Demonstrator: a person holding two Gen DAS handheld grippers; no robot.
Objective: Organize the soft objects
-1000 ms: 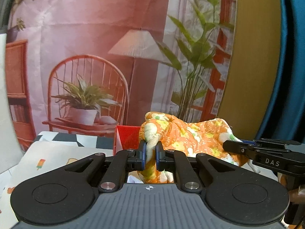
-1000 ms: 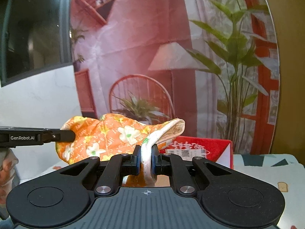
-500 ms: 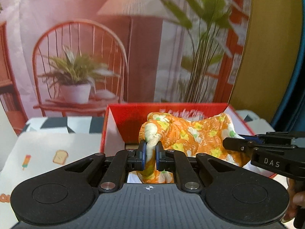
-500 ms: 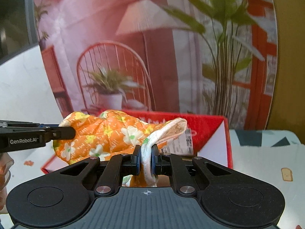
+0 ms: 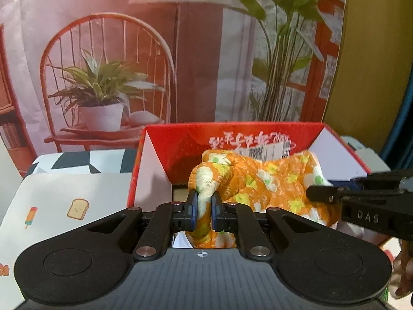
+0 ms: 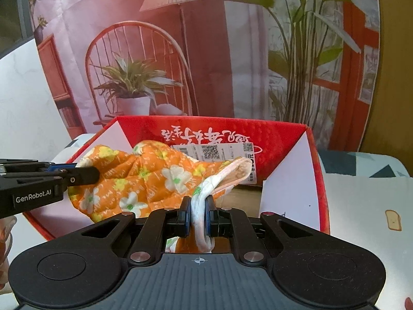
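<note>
An orange cloth with white and yellow flowers (image 5: 260, 178) hangs between my two grippers over an open red cardboard box (image 5: 180, 149). My left gripper (image 5: 205, 204) is shut on the cloth's left end. My right gripper (image 6: 198, 213) is shut on its white-lined right edge (image 6: 227, 175). The cloth (image 6: 144, 178) sits partly inside the box (image 6: 284, 139), in front of its back wall. In the left wrist view the right gripper (image 5: 361, 201) enters from the right; in the right wrist view the left gripper (image 6: 46, 183) enters from the left.
The box stands on a white tablecloth with toast and ice-lolly prints (image 5: 64, 201). A printed backdrop with a chair, potted plant and lamp (image 5: 108, 77) hangs right behind the box. White box flaps (image 6: 286, 188) stand up at both sides.
Both grippers have carried the cloth forward and down, from above and in front of the box to inside its opening. Both stayed shut on the cloth.
</note>
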